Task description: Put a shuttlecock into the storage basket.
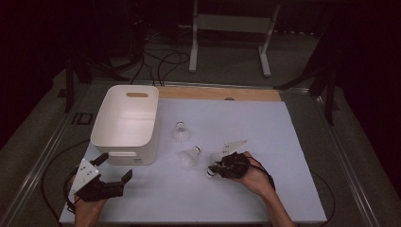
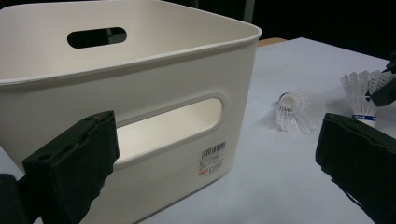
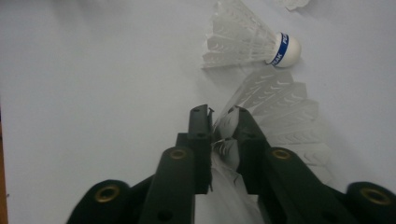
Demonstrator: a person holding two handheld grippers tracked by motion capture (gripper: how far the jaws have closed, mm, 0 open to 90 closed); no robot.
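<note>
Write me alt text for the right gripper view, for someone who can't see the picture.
The right gripper, its two black jaws rising from the bottom of the view, is shut on the feather skirt of a white feathered shuttlecock over a pale blue-white table surface. Beyond it a second white shuttlecock with a blue band and white cork tip lies on its side.

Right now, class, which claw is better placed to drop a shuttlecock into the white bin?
Right. The right claw is already shut on a shuttlecock's feathers; the left claw hangs open and empty beside the white bin.
</note>
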